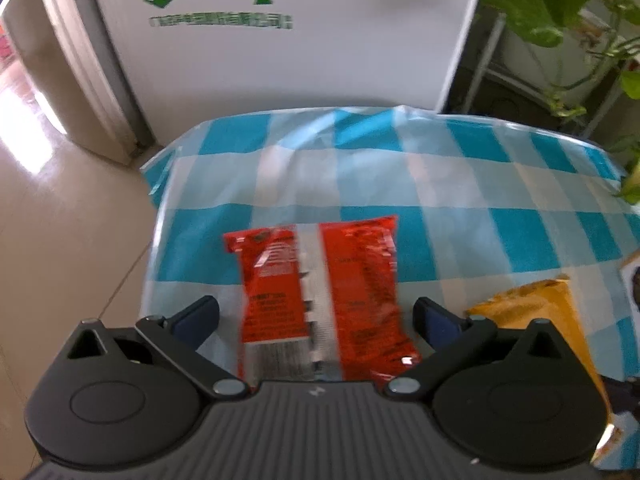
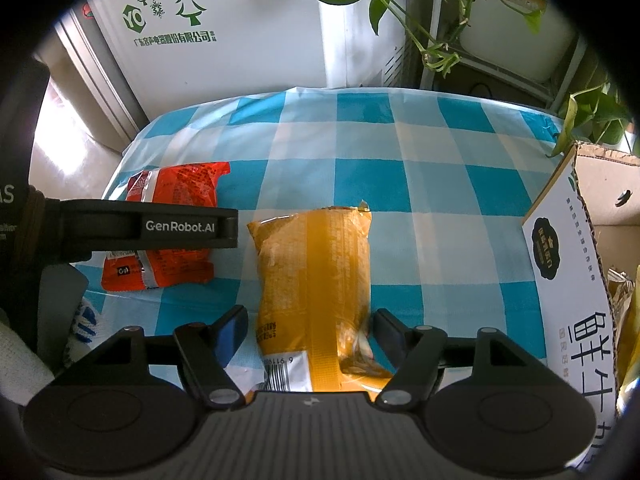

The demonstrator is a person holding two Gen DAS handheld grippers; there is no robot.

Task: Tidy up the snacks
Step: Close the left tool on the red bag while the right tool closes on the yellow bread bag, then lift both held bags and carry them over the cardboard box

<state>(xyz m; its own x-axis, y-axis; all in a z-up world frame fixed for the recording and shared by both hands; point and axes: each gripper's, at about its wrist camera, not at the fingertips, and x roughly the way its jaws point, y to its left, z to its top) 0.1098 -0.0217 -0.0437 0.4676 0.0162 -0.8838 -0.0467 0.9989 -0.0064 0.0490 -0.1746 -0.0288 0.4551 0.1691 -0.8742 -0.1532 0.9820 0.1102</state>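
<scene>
A red snack packet (image 1: 324, 292) lies flat on the blue-and-white checked tablecloth (image 1: 440, 184), lengthwise between the fingers of my left gripper (image 1: 316, 316). Those jaws stand wide apart and a gap shows beside the packet. A yellow snack packet (image 2: 312, 280) lies lengthwise between the fingers of my right gripper (image 2: 310, 328), whose pads sit just off its sides without pressing. The right wrist view also shows the red packet (image 2: 180, 192) to the left, partly under the left gripper's black body (image 2: 180, 226). The yellow packet (image 1: 536, 312) appears at the right of the left wrist view.
An open cardboard box (image 2: 568, 264) with a white printed flap stands on the table's right side, more packets inside it. A white appliance (image 2: 240, 40) stands behind the table. Potted vines (image 2: 440, 8) hang at the back right. The table's left edge (image 1: 156, 240) drops to a tiled floor.
</scene>
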